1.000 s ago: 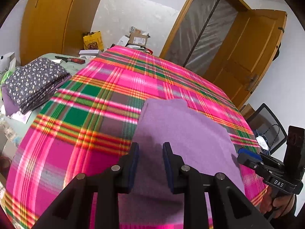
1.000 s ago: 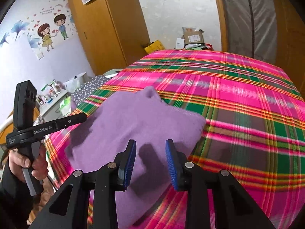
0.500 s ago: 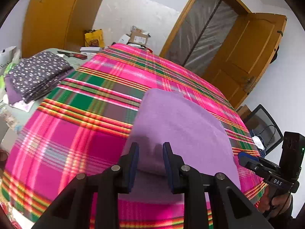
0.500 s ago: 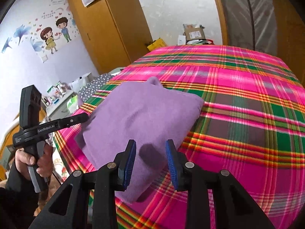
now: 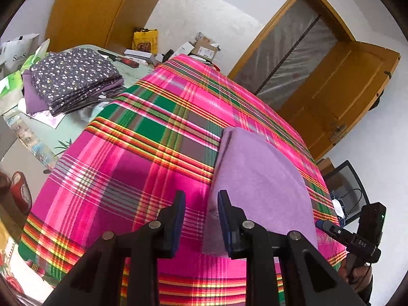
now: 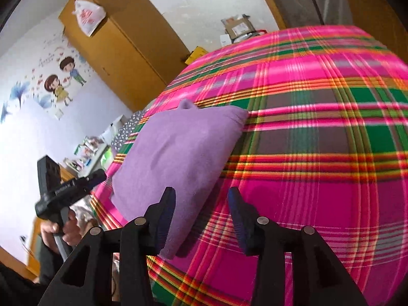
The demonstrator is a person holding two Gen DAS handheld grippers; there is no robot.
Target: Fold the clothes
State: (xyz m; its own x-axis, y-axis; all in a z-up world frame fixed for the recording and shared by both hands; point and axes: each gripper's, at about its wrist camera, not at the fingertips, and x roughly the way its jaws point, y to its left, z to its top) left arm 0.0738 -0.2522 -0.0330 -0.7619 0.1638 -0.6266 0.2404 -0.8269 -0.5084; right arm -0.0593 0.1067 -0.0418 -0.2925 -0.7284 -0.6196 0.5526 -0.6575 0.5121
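A pink plaid blanket (image 5: 142,168) covers the whole surface. A folded purple garment (image 5: 257,186) lies flat at its near edge. The right gripper (image 6: 201,211) is opening, its jaws clear of the cloth. The left gripper (image 5: 201,216) stands open, holding nothing.

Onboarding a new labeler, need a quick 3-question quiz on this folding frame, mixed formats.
1. True or false: the purple garment lies folded on the plaid cloth.
2. What pattern has the stack of folded fabric beside the plaid cloth? A) stripes B) small flowers C) plain
3. Fill in: neither the left tongs nor the right tongs ____ the garment.

Key: 1 true; 2 B; 3 grip. The right tongs' jaws are opening, with only a garment corner before them.
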